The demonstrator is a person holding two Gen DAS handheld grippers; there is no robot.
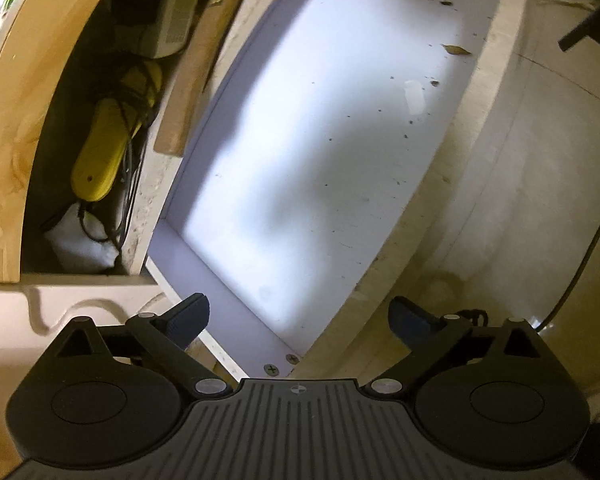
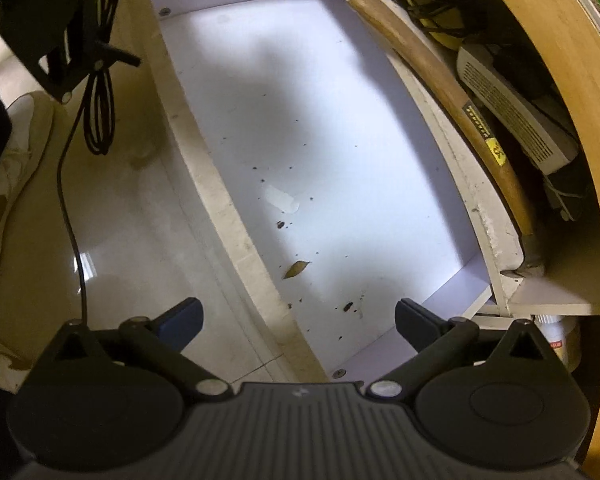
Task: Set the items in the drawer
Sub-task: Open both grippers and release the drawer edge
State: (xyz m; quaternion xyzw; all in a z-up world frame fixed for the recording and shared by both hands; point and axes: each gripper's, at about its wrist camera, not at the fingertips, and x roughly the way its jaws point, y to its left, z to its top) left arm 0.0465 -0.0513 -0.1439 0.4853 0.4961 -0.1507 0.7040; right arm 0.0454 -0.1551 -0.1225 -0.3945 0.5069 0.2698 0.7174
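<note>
An open white drawer (image 1: 300,180) lies below both grippers. Its floor (image 2: 320,120) holds only dark crumbs, a dry leaf (image 2: 297,269) and a small pale scrap (image 2: 282,199). The leaf (image 1: 456,50) and the scrap (image 1: 414,94) sit near the drawer's outer edge in the left wrist view. My left gripper (image 1: 300,308) hangs over one end of the drawer, open, with nothing between its fingers. My right gripper (image 2: 298,310) hangs over the other end, also open and holding nothing. No item to place shows in either view.
Behind the drawer, a wooden cabinet recess holds a hammer with a wooden handle (image 2: 460,92), a yellow tool (image 1: 104,152) wrapped in cable, and a white vented device (image 2: 512,120). A looped black cable (image 2: 100,100) hangs over the pale tiled floor (image 2: 140,240) beside a white shoe (image 2: 4,184).
</note>
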